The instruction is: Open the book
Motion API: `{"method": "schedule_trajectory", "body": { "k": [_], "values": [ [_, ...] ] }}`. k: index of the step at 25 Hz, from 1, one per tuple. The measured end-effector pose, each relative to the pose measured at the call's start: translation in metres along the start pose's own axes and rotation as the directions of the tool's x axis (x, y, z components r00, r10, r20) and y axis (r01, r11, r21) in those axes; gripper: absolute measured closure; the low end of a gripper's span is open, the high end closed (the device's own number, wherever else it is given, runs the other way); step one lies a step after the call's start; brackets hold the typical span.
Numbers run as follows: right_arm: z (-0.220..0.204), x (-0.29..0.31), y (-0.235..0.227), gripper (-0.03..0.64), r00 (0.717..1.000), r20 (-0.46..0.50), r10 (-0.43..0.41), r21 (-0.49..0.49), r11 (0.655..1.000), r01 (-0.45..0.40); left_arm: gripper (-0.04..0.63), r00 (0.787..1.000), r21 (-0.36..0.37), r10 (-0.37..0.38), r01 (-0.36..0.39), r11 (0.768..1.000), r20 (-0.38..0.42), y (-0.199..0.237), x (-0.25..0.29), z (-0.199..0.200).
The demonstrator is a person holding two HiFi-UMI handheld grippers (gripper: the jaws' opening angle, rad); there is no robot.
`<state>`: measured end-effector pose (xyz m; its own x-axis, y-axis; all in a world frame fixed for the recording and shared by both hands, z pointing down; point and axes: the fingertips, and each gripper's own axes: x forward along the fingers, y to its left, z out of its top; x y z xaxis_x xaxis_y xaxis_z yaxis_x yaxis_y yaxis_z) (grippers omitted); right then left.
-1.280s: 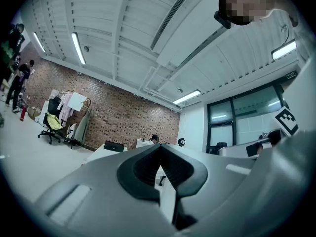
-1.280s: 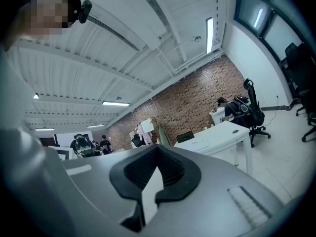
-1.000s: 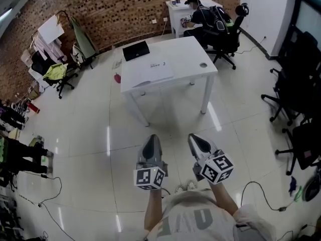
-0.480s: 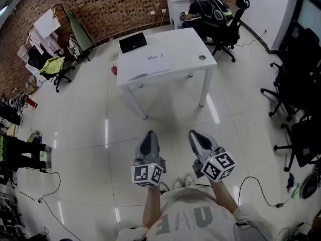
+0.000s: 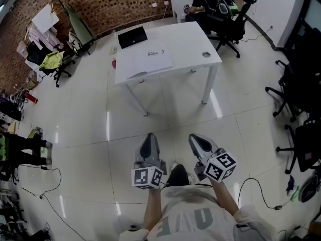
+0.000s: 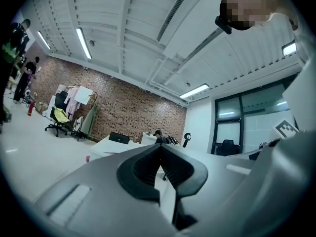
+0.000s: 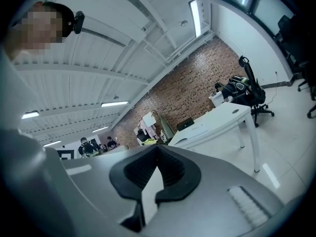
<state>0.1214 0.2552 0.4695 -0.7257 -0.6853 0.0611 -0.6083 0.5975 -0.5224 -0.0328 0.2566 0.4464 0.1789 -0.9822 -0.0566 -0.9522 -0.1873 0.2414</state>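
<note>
A white book lies shut on the white table far ahead, beside a black laptop-like thing. My left gripper and right gripper hang side by side over the floor, well short of the table, both pointing toward it. Each is shut with nothing between its jaws. The left gripper view shows my left gripper's jaws meeting, with the table small behind them. In the right gripper view my right gripper is closed too, and the table stands off to the right.
Black office chairs line the right side. A person sits at a back desk. Chairs draped with clothes stand at the left by the brick wall. Cables run over the glossy tile floor.
Both grippers have sunk a little and stay shut. A dark shoe has come into view between them, and the table has shifted slightly up in the head view.
</note>
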Motion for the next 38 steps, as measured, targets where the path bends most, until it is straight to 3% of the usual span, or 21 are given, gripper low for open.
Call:
{"method": "schedule_trajectory", "body": {
  "k": [3, 7, 14, 21, 32, 36, 38],
  "values": [
    [0.001, 0.027, -0.013, 0.612, 1.0, -0.011, 0.006, -0.018, 1.0, -0.006, 0.575, 0.998, 0.035, 0.062, -0.061, 0.998, -0.024, 0.025, 0.025, -0.008],
    [0.012, 0.089, -0.045, 0.612, 1.0, -0.021, 0.006, -0.025, 1.0, -0.006, 0.575, 0.997, 0.027, 0.077, -0.077, 0.997, -0.01, 0.064, 0.085, -0.013],
    [0.094, 0.241, -0.105, 0.612, 1.0, 0.022, -0.02, -0.091, 0.996, 0.022, 0.575, 0.999, 0.038, 0.008, -0.009, 0.999, 0.033, 0.127, 0.253, 0.023],
    [0.157, 0.371, -0.144, 0.612, 0.999, 0.041, -0.016, -0.167, 0.986, 0.023, 0.575, 0.999, 0.032, -0.038, 0.038, 0.999, 0.003, 0.188, 0.392, 0.04],
    [0.172, 0.435, -0.198, 0.612, 0.997, -0.005, -0.075, -0.126, 0.989, 0.073, 0.575, 0.997, -0.005, -0.051, 0.051, 0.999, -0.056, 0.21, 0.46, 0.016],
    [0.17, 0.452, -0.209, 0.612, 0.998, -0.012, -0.055, -0.122, 0.991, 0.053, 0.575, 0.996, 0.041, -0.065, 0.068, 0.997, -0.059, 0.204, 0.468, 0.008],
    [0.153, 0.464, -0.22, 0.614, 0.997, -0.064, -0.038, -0.099, 0.995, 0.031, 0.575, 0.995, 0.054, -0.068, 0.072, 0.996, -0.069, 0.205, 0.471, -0.003]
  ]
}}
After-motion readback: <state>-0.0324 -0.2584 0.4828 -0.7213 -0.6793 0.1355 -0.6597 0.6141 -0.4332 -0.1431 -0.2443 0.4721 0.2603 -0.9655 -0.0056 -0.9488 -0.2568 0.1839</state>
